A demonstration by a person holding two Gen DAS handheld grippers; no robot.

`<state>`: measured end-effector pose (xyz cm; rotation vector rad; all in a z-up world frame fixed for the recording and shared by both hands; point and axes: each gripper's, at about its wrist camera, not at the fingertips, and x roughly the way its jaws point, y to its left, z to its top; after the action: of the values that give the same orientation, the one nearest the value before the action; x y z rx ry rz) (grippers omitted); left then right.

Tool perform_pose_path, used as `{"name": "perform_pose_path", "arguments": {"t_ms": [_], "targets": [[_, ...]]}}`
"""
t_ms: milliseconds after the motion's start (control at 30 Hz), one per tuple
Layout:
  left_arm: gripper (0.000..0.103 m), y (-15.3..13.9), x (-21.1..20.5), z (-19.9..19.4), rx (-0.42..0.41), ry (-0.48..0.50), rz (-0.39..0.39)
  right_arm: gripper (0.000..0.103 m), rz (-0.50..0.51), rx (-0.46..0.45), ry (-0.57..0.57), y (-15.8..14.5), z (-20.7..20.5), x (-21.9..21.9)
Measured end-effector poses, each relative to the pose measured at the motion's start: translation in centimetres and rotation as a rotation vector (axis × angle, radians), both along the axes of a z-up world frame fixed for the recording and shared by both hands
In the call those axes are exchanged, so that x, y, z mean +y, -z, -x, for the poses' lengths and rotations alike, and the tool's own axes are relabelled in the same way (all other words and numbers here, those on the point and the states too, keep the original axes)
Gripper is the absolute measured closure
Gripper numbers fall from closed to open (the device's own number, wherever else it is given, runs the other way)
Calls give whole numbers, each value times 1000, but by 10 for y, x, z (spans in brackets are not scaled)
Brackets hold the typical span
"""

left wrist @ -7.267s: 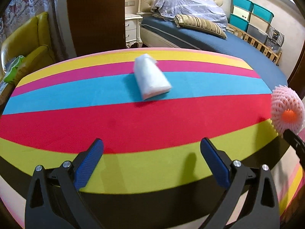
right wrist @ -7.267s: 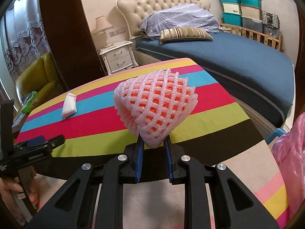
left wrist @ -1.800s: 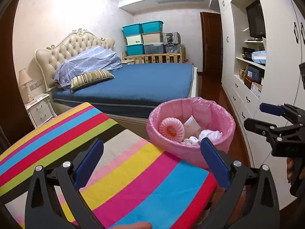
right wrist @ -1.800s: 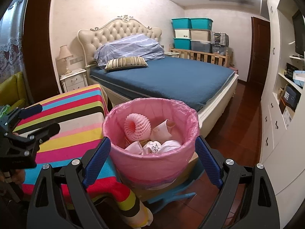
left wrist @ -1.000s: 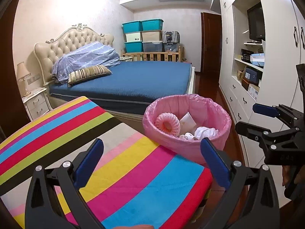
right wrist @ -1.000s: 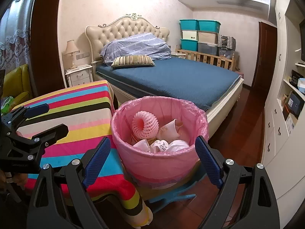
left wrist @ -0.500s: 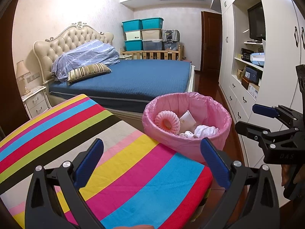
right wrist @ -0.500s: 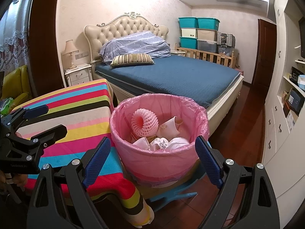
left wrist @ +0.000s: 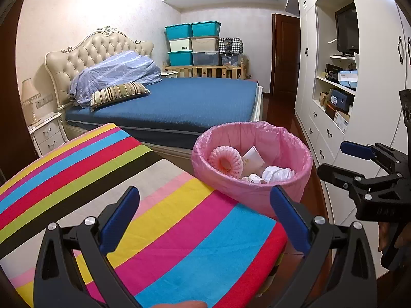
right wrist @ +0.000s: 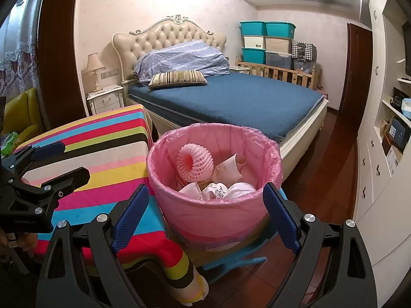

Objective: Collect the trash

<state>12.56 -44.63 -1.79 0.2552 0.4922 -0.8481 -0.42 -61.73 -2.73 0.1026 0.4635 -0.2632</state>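
1. Bedroom setting: a bed (right wrist: 231,102) with a blue cover and a tufted headboard fills the background, with teal and beige storage boxes (right wrist: 267,43) stacked behind its far end.
2. Your worktop (left wrist: 154,231), covered in a bright striped cloth, sits in the foreground, and its surface shows bare.
3. Just past the worktop's corner stands a bin (right wrist: 215,205) lined with a pink bag.
4. Inside the bin lies the trash: a pink foam net sleeve (right wrist: 195,163) curled into a ring, a paper cup (right wrist: 230,169) on its side next to it, and crumpled white paper (right wrist: 218,188) nearer you.
5. Your left tongs (left wrist: 204,219) hang over the worktop's near end, jaws spread wide with nothing between them.
6. Your right tongs (right wrist: 205,217) are also spread wide and hold nothing; in their view the blue pads sit either side of the bin without touching it.
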Motion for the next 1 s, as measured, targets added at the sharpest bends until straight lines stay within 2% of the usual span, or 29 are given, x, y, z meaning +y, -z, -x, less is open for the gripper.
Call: {"name": "perform_pose_path", "arguments": {"t_ms": [1000], "targets": [[5,6,1,0,6,7,-12,19,-8,8,4,4,-1,-1]]}}
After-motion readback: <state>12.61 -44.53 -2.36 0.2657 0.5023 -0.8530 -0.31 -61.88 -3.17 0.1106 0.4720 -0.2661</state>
